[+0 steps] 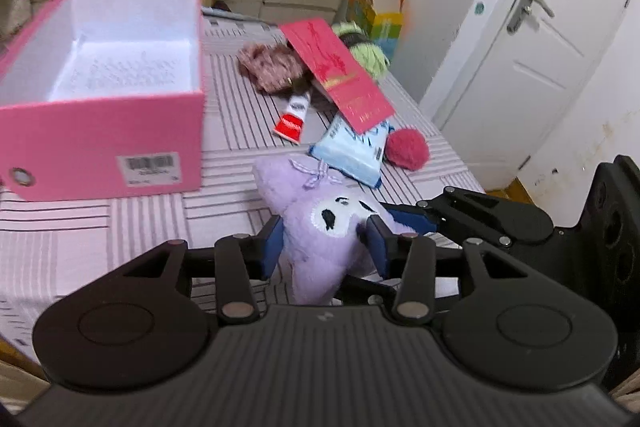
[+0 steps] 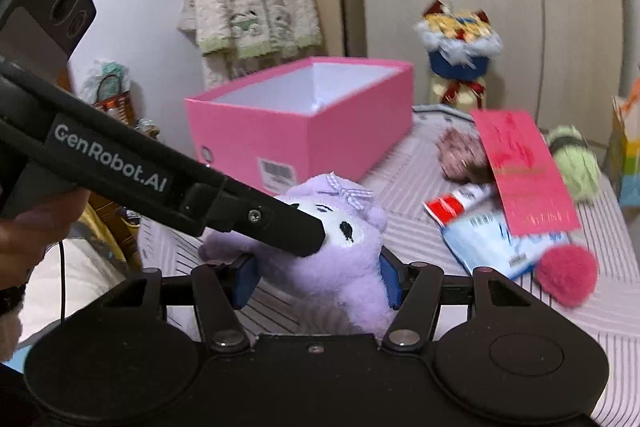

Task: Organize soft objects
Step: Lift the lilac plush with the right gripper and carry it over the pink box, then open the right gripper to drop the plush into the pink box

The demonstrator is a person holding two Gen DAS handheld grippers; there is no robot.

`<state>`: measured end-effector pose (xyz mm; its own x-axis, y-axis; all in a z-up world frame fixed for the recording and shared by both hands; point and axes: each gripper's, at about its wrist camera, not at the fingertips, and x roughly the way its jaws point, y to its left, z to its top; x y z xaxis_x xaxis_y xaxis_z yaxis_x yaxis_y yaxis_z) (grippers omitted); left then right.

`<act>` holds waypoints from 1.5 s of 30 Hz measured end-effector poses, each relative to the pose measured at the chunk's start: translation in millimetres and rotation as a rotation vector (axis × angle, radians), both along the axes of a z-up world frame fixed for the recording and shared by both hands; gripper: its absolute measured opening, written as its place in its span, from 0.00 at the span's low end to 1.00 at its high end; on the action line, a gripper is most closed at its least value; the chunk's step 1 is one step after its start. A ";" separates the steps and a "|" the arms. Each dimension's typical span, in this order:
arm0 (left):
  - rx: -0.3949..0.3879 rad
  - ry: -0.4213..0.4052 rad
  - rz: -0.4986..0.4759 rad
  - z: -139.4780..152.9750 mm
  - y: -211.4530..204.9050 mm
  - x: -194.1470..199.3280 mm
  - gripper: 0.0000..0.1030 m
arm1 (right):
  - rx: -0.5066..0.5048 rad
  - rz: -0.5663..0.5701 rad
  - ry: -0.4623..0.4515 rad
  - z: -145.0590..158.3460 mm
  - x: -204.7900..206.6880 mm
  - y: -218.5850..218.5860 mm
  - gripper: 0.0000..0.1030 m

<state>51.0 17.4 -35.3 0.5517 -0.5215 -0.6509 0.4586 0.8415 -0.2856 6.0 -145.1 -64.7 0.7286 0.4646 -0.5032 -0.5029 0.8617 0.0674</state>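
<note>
Both tongs, left (image 1: 325, 245) and right (image 2: 318, 277), clamp the purple plush (image 1: 324, 227).

Only readable thing is "GenRobot.AI" in white on the left claw (image 2: 308, 243) arm. The pink box (image 2: 304, 143) has a barcode sticker, digits too blurry.
</note>
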 end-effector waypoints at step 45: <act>-0.095 0.140 0.284 0.2 110.0 288.9 0.46 | -0.428 0.415 0.143 42.1 324.6 135.3 0.63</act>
<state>339.8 127.4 -35.1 0.5921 -0.4218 -0.6867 0.1601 0.8966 -0.4128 330.5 -9.7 -22.5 0.4414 0.4304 -0.7873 -0.8140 0.5612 -0.1495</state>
